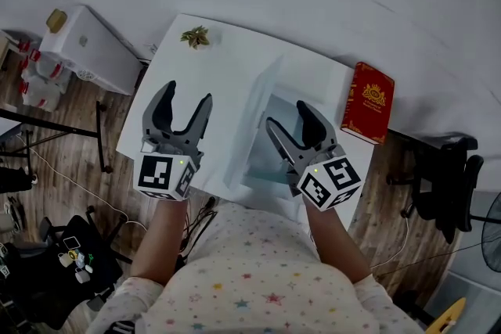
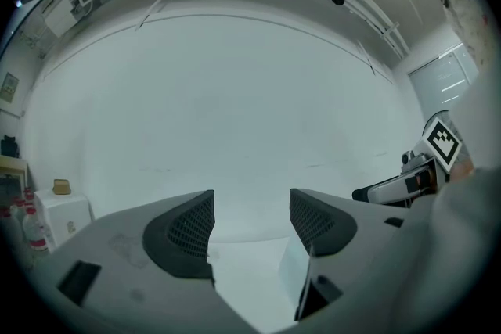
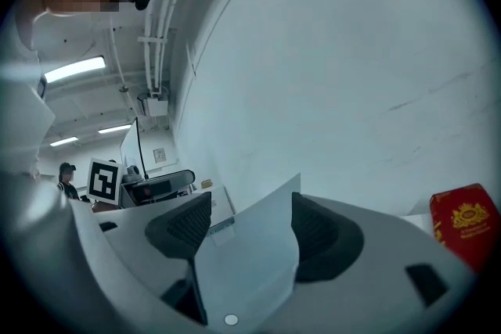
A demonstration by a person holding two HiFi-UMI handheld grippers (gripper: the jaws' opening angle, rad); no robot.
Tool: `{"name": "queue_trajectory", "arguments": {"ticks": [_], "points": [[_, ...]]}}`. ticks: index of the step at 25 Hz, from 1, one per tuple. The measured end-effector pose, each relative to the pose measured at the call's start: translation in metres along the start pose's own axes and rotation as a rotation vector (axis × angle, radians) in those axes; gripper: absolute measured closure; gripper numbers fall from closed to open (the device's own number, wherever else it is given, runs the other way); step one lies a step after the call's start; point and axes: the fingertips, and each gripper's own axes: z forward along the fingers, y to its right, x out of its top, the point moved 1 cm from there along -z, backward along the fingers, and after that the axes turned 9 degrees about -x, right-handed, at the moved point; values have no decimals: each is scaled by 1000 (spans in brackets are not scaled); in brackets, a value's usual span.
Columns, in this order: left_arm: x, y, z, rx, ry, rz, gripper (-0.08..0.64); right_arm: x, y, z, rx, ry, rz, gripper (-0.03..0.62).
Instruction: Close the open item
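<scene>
White card, likely light and flimsy, forms the open box point(image 1: 270, 159) at 5 o'clock on the table point(image 1: 219, 66); I would push its raised lid point(image 1: 260, 115) near the top edge, my right gripper point(image 1: 287, 115) spread with the lid between its jaws, my left gripper point(image 1: 188, 92) spread and empty.

The white box point(image 1: 264, 162) is sitting open on the white table point(image 1: 207, 70), out toward the table's 4 o'clock side. Its lid point(image 1: 246, 125) is standing raised along the box's 9 o'clock edge, and the grey-blue inside is showing. In the right gripper view a pale panel point(image 3: 246, 262), probably that same lid, is rising upright, carrying a small label near its 11 o'clock corner and a round dot at 6 o'clock.
</scene>
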Motion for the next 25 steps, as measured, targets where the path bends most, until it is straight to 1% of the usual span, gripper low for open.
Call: {"name": "queue_trajectory", "arguments": {"ticks": [6, 9, 12, 15, 20, 25], "points": [[-3, -11, -5, 29, -10, 3, 281, 3, -8, 11, 40, 1, 28, 288], [-6, -13, -7, 35, -16, -3, 281, -2, -13, 18, 49, -29, 19, 295], [-7, -14, -8, 35, -19, -5, 281, -13, -13, 22, 38, -76, 8, 300], [-9, -14, -9, 34, -22, -7, 281, -21, -11, 22, 29, -103, 7, 328], [-11, -16, -11, 32, -25, -15, 281, -24, -9, 18, 7, -113, -14, 392], [-11, -14, -11, 25, -20, -21, 281, -27, 0, 10, -28, -126, -41, 401]]}}
